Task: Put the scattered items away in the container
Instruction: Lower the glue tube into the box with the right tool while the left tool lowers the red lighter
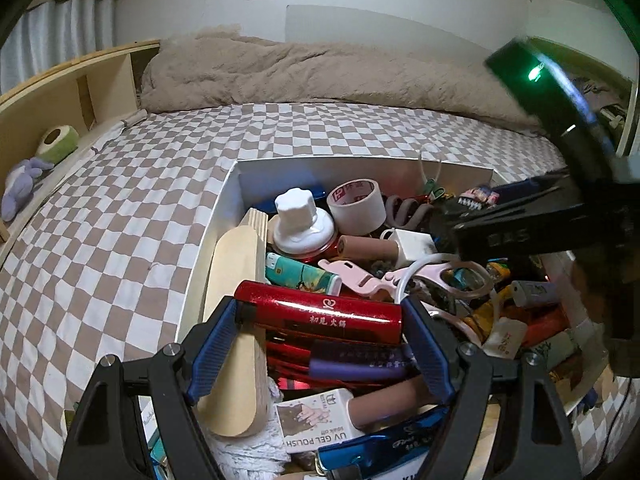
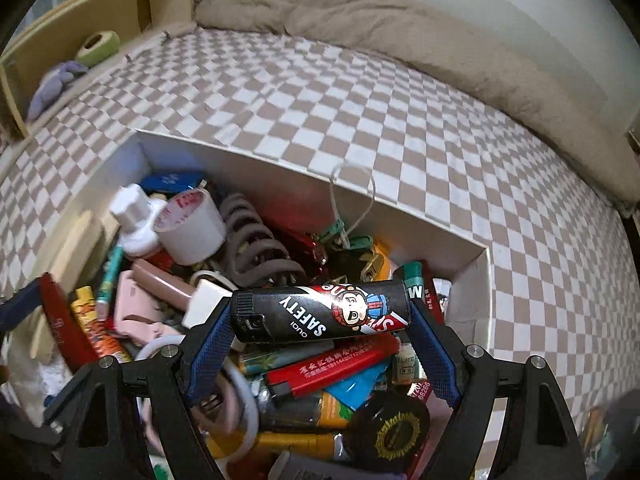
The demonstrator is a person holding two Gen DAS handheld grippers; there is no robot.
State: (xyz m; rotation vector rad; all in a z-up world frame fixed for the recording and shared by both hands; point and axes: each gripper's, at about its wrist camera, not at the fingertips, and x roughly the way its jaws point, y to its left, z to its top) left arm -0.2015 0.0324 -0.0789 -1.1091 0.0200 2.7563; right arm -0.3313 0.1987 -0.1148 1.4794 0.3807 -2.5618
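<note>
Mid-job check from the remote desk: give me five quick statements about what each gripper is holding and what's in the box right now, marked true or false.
1. The left gripper is shut on a red lighter. True.
2. The right gripper is open and holds nothing. False: it grips a black lighter printed SAFETY, end to end between its fingers.
3. Both lighters are held over the white box. True.
4. The white box sits on a bare wooden floor. False: it rests on a checkered bedsheet.
5. The roll of white tape lies outside the box on the sheet. False: it is inside the box, beside a white-capped bottle.
</note>
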